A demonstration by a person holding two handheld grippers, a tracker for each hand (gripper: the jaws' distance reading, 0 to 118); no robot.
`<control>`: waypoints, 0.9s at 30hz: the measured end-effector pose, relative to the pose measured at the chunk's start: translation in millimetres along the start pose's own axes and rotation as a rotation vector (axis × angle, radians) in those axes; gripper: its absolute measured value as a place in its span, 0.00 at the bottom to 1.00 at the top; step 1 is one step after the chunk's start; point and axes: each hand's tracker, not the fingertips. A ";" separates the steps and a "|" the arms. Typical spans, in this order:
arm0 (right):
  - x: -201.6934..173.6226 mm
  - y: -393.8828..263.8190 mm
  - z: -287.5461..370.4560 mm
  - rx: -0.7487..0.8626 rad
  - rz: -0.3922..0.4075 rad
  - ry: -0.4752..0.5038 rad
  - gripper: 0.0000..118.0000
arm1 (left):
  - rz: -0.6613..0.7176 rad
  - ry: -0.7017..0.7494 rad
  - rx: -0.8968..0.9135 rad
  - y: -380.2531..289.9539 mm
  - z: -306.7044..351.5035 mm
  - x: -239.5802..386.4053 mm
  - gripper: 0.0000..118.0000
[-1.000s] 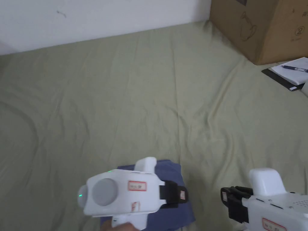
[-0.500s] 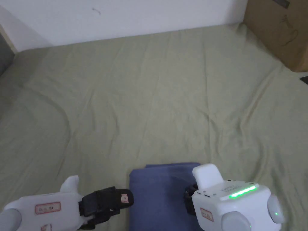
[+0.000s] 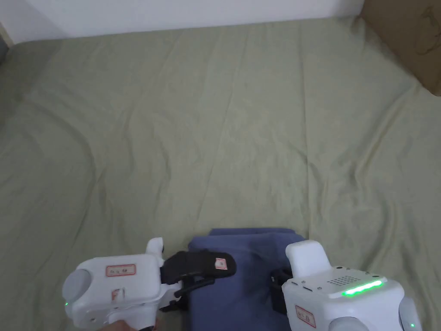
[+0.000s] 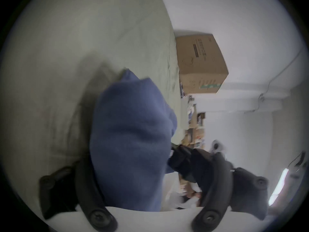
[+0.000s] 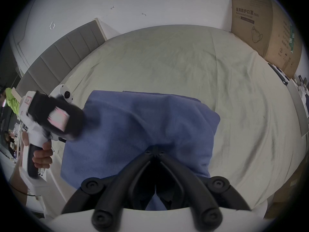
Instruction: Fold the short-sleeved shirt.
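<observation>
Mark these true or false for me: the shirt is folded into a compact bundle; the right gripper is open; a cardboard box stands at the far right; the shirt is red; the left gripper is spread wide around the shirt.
1. The blue shirt is folded into a compact bundle: true.
2. The right gripper is open: false, it is closed, pinching the shirt.
3. A cardboard box stands at the far right of the bed sheet: true.
4. The shirt is red: false, blue.
5. The left gripper is spread wide around the shirt: true.

A blue short-sleeved shirt [image 3: 247, 267] is seen folded into a compact, thick rectangle, laid flat at the bottom centre of the head view, its layered edges visible along the top.
</observation>
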 end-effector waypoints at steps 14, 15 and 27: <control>-25.8 16.5 83.7 0.343 -0.022 -0.077 0.00 | -0.098 0.187 0.023 0.9 25.2 22.8 0.18; -31.7 18.5 90.4 0.385 -0.025 -0.089 0.00 | -0.108 0.203 0.027 3.2 33.4 24.2 0.18; -88.5 38.3 101.1 0.542 -0.016 -0.159 0.00 | -0.197 0.535 0.145 53.6 223.8 11.9 0.18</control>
